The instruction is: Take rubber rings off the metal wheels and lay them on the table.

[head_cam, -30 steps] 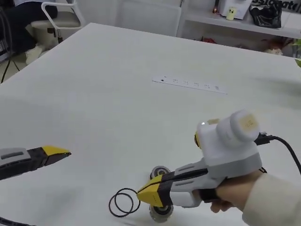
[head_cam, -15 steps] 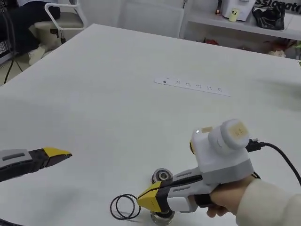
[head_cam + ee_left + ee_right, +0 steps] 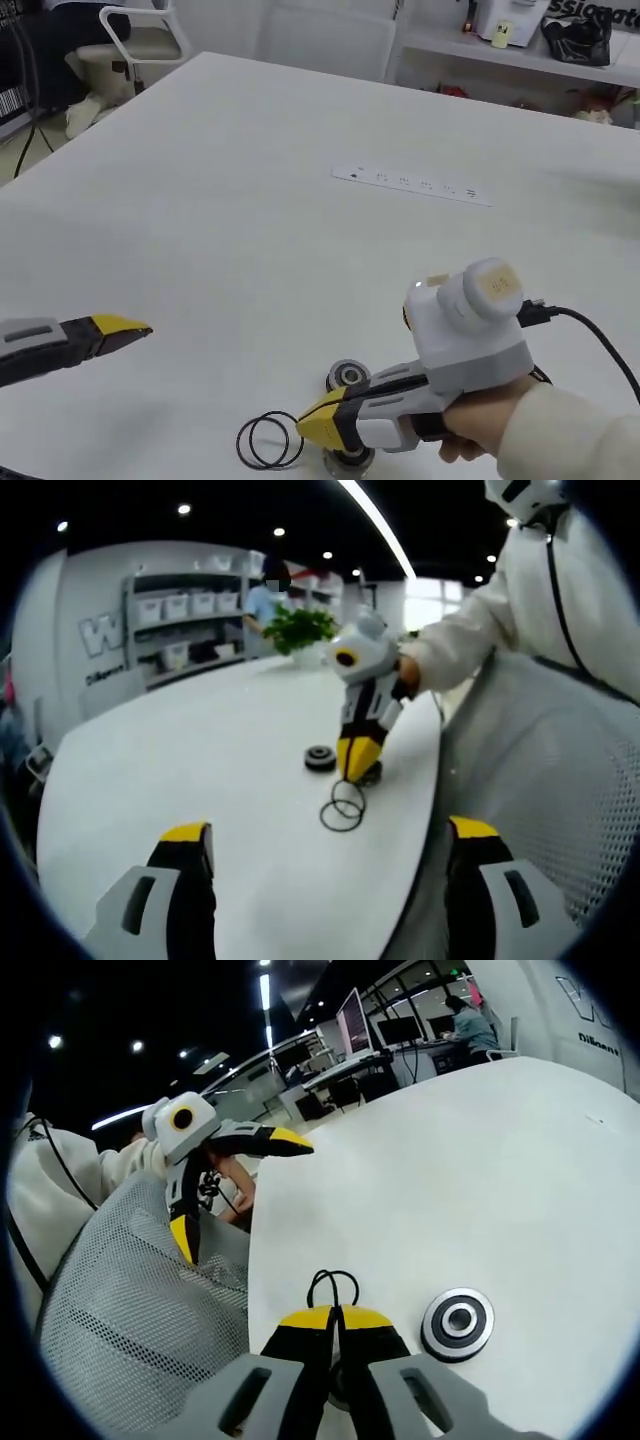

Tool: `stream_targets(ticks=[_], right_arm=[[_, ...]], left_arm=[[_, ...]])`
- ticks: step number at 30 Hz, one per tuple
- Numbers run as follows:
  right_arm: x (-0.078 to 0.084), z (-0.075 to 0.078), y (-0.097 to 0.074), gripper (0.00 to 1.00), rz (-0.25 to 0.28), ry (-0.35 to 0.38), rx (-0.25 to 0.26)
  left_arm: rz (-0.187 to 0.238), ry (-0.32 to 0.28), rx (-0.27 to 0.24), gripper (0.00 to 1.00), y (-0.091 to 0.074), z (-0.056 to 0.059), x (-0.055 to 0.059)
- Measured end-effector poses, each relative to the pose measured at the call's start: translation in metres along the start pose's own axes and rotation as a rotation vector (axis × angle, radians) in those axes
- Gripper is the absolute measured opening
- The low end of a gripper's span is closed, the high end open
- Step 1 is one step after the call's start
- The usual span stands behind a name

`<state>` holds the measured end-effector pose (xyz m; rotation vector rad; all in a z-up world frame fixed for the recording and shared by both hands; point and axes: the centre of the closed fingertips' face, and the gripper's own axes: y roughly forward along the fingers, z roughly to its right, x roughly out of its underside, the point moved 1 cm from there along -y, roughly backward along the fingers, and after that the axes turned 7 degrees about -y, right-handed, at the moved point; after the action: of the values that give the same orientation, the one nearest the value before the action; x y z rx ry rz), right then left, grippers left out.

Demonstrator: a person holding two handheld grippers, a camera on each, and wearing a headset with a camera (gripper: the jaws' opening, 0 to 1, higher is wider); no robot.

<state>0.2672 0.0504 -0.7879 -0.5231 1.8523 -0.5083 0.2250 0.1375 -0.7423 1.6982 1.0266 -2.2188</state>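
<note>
Two thin black rubber rings lie overlapping and flat on the white table. My right gripper is shut, its yellow tips at the rings' edge; whether they pinch one is not visible. It hangs over a metal wheel that it mostly hides. A second metal wheel lies flat just beyond. In the right gripper view the rings loop out from the shut tips, with the wheel to the right. My left gripper stands wide open and bare, well short of the rings.
A white power strip lies across the middle of the table. The near table edge runs close below the rings. A mesh chair back stands beside that edge. Shelves with boxes line the far wall.
The right gripper has sunk slightly over the near wheel. Rings, wheels and the left gripper have kept their places; the head camera has drifted a little.
</note>
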Motion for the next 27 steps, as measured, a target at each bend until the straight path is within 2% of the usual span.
stream_targets(ticks=[14,27], right_arm=[[0.005,0.003,-0.003,0.03,-0.017,0.002,0.02],[0.005,0.004,-0.021,0.06,0.009,0.008,0.049]], left_arm=[[-0.003,-0.004,0.0,0.97,0.0,0.0,0.002],[0.0,-0.002,-0.005,0.97,-0.002,0.0,0.0]])
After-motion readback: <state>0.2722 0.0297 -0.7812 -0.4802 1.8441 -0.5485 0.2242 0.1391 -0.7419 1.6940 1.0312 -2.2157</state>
